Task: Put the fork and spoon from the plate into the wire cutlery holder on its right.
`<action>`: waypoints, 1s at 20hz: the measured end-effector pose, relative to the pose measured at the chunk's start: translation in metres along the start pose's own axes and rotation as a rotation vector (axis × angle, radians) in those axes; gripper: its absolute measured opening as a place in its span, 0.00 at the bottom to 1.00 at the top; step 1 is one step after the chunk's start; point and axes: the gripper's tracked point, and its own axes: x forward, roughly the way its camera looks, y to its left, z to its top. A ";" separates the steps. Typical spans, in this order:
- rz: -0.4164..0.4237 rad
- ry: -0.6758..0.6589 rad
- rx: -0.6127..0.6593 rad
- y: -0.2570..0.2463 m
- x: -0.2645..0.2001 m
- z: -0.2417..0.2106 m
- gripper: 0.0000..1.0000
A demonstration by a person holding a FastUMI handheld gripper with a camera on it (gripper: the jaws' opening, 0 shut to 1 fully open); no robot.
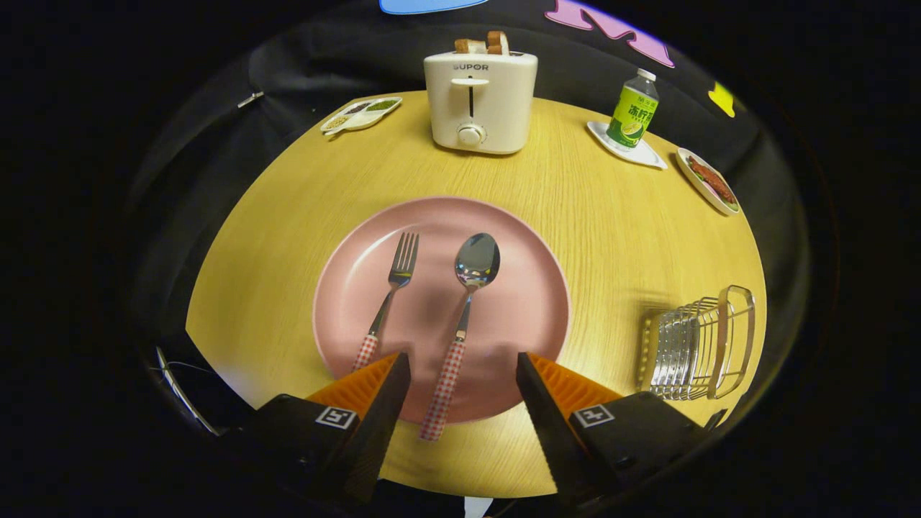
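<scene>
The gripper view looks down on a round table [288,237] with a light wood grain. In the middle lies a flat, round, matte pink plate [518,288]. On it rest a shiny metal fork [388,298] and a shiny metal spoon [464,309], side by side and apart, both with handles wrapped in a red and white check pattern. The spoon's handle reaches over the near rim of the plate onto the table. The tongs [464,360] are spread wide and hold nothing; the spoon's handle lies in the gap between the fingers, and the end of the fork's handle is just beside the left finger. To the right of the plate, well apart from it, stands the wire cutlery holder [694,349], made of thin metal bars with a rounded frame. Beyond the plate stands a smooth cream toaster [478,101] with bread slices in its slots. Near it are a divided dish [360,114], a green bottle [633,108] on a white coaster [647,155], and a small plate with food [709,180].
</scene>
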 end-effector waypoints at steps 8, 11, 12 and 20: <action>0.004 0.095 0.055 0.002 0.013 -0.009 0.54; -0.012 0.125 0.075 -0.005 0.009 -0.012 0.34; -0.015 0.128 0.081 -0.007 0.007 -0.013 0.25; 0.102 0.092 0.112 -0.014 -0.022 0.002 0.12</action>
